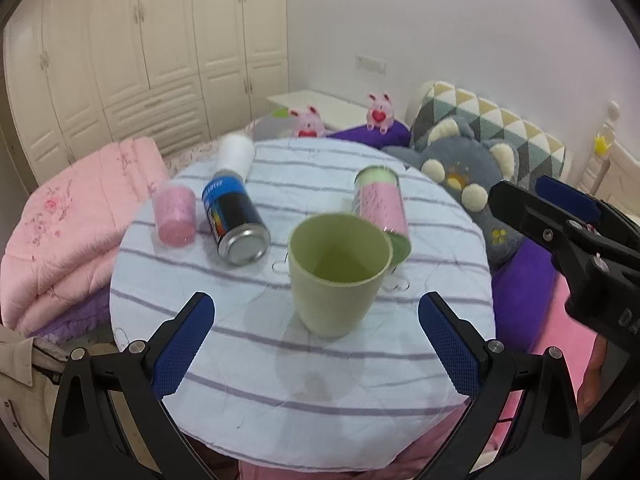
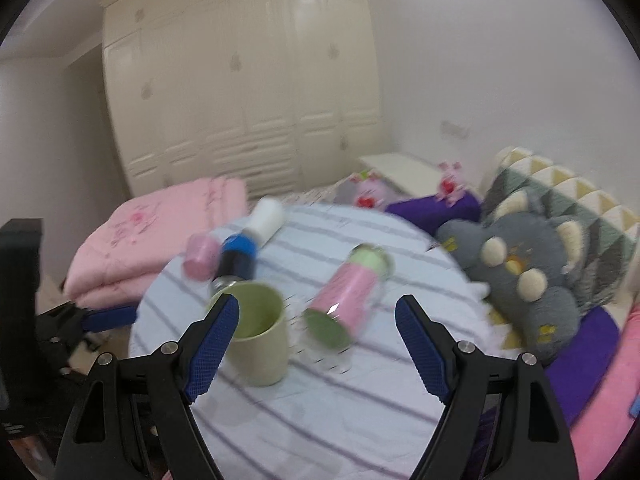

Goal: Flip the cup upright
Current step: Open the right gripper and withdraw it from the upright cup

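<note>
Your left gripper (image 1: 316,336) hangs at the near edge of the round table (image 1: 280,380), its ribbed blue pads (image 1: 184,344) spread wide with nothing between them. Your right gripper (image 2: 316,344) is just as wide and empty, its black frame reaching in from the right in the left view. Just beyond the left fingertips, the cup (image 1: 338,274), a smooth pale-green tapered tumbler, stands upright, mouth up, on the wrinkled white cloth with thin purple stripes. Touching or just behind it to the right lies a clear cylinder (image 1: 382,210) with a pink and green roll inside. To the left lies a spray can (image 1: 236,216), blue and black with a bare metal base toward you and a white cap, and beside it a small frosted pink cup (image 1: 175,216). Past the table sit a folded pink quilt (image 1: 72,224), a fuzzy gray plush pillow (image 1: 460,168) and two pink pig toys (image 1: 378,112).
</note>
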`<action>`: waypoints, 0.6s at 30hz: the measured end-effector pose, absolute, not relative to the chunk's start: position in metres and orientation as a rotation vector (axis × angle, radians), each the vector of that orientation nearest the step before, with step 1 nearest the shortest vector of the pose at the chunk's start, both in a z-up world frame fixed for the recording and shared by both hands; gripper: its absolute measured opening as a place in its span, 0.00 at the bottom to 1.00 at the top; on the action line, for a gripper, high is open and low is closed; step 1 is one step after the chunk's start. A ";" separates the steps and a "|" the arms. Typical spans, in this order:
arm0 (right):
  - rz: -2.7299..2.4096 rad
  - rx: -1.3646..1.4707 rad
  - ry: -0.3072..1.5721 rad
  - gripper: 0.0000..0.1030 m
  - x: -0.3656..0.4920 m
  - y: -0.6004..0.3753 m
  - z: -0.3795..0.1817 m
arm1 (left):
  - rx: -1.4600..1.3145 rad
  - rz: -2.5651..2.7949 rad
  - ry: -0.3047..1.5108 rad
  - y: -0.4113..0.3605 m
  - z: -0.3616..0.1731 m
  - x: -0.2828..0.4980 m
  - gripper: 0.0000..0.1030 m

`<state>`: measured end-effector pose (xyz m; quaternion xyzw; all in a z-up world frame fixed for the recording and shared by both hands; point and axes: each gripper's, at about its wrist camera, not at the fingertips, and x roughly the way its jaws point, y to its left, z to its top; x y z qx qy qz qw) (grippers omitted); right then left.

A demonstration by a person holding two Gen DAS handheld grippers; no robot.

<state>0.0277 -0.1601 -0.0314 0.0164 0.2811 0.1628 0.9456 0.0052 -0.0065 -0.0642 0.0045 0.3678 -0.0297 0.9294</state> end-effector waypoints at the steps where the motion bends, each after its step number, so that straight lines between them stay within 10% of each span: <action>1: 0.315 0.037 0.563 0.80 0.028 -0.164 -0.030 | 0.010 -0.054 0.738 -0.009 -0.062 0.004 1.00; 18: 0.182 0.061 0.539 0.80 0.034 -0.198 -0.026 | -0.028 -0.027 0.591 -0.027 -0.036 0.006 1.00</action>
